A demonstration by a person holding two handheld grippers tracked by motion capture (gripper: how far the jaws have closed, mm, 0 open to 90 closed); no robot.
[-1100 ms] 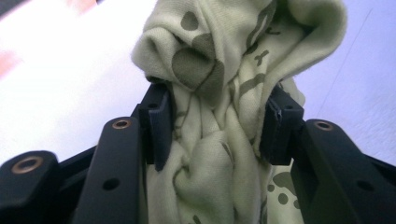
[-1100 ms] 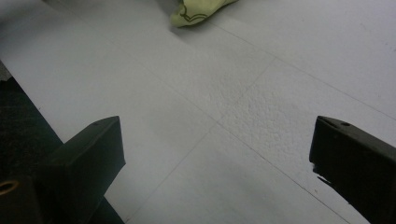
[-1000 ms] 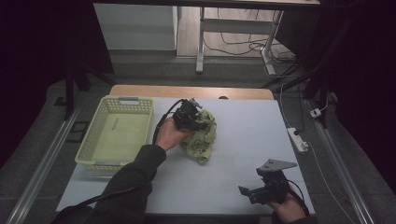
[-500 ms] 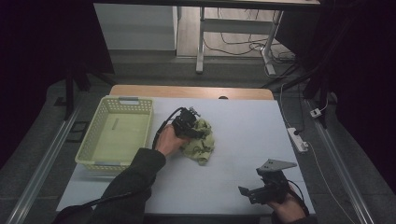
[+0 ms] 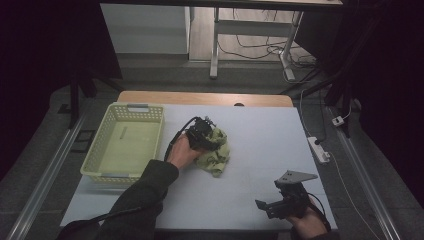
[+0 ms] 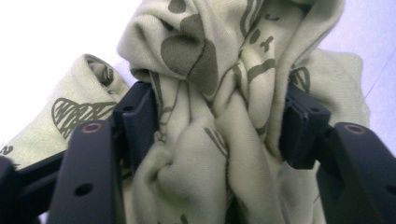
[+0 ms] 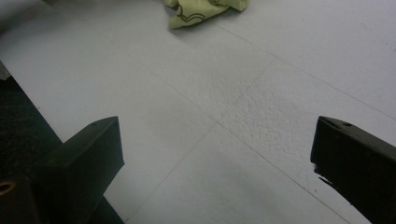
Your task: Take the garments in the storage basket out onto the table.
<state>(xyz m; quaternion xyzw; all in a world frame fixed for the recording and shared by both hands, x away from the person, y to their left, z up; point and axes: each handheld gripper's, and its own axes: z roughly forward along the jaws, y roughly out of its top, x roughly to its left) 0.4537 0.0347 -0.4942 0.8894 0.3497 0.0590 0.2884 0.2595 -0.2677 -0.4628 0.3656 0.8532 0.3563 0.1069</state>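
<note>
Green printed cloth [image 6: 205,116] sits bunched between the jaws of the left gripper [image 5: 202,134], which are closed on a thick fold of it near the middle of the table [image 5: 260,130]. Judged risk: the bite takes a loose bundle, so trailing folds may drag on the surface or slip free on lifting. The yellow basket [image 5: 95,155] stands just left of the cloth, its near wall a possible snag. The right gripper [image 7: 219,154] rests at the near right edge, jaws spread wide and empty, well apart from the cloth.
</note>
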